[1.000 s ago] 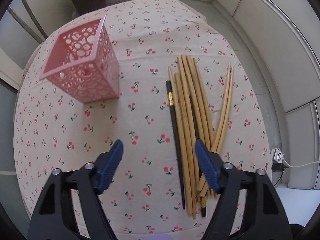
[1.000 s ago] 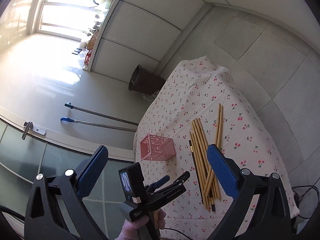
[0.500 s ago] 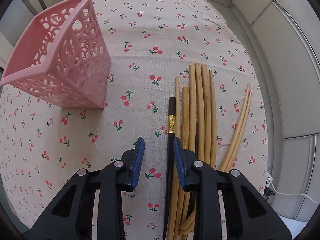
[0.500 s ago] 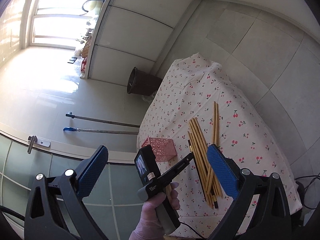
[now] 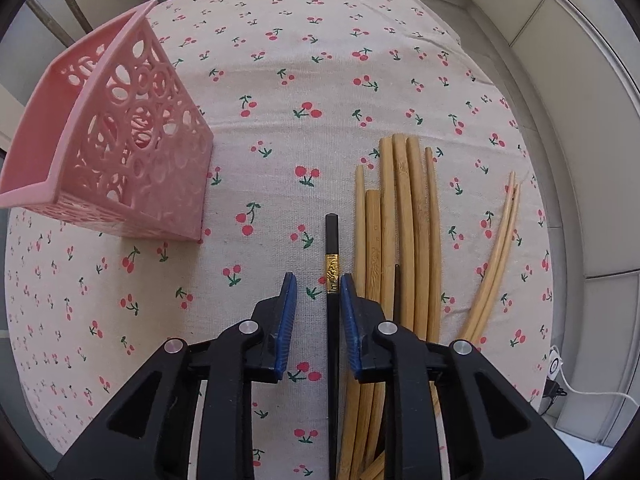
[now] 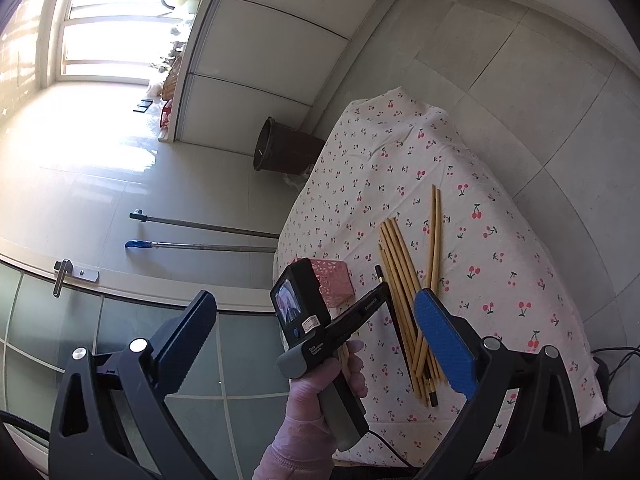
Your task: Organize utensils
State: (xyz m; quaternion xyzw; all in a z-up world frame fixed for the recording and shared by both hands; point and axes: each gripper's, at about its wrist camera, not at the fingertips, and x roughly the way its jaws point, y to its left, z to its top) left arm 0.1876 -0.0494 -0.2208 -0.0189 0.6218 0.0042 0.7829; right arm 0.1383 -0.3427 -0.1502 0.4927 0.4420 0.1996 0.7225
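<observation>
A home room: tiled floor, sunlit window, cherry-print tablecloth.

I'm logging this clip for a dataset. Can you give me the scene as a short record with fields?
surface: table under cherry-print cloth
container: pink lattice holder, upright, nothing visible inside
utensils: bamboo chopsticks loose beside it
target: black chopstick, gold band
left tongs: closing astride the black chopstick, gap on one side
right tongs: wide open, holding nothing
</observation>
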